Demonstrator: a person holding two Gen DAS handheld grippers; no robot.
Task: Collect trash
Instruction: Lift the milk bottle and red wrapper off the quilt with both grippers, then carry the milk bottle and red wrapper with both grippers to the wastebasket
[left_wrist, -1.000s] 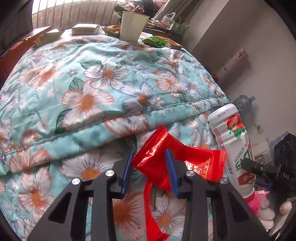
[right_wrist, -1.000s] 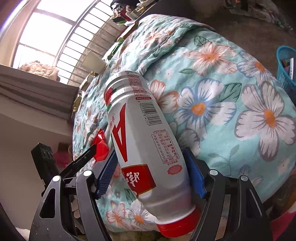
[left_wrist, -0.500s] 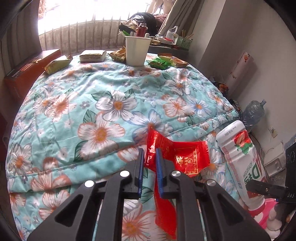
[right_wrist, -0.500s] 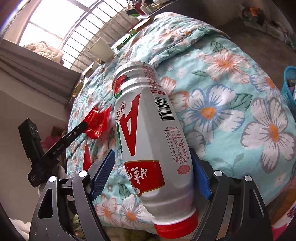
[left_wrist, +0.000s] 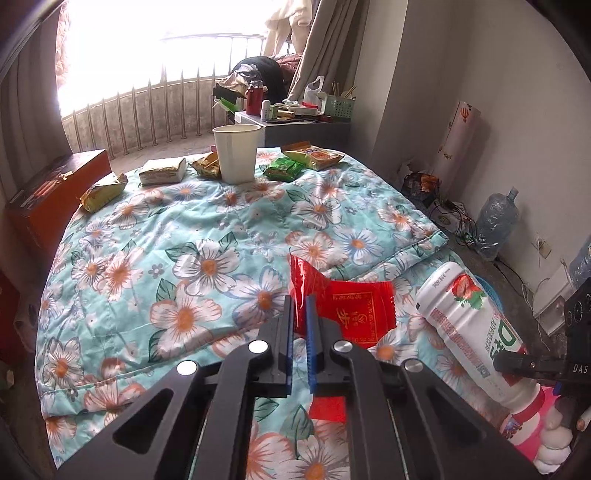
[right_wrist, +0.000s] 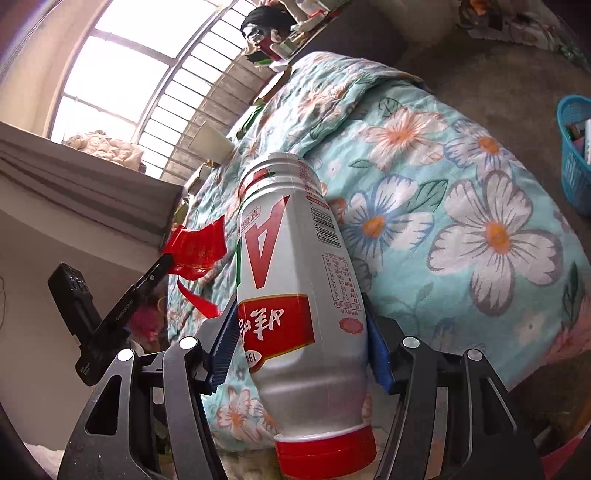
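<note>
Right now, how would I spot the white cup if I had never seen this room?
Find the blue flowered quilt spread wide in front of the bright barred window. At its far edge lies a row of snack packets. The tall white paper cup stands upright among them, the only plain, open-topped thing there, while its neighbours are flat, crinkly yellow and green wrappers.

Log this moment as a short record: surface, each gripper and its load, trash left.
surface: floral quilt
left gripper: shut on red wrapper
right gripper: jaws just closed in, pads against the white bottle, red cap toward the camera
trash left: paper cup, snack packets at the quilt's far edge
</note>
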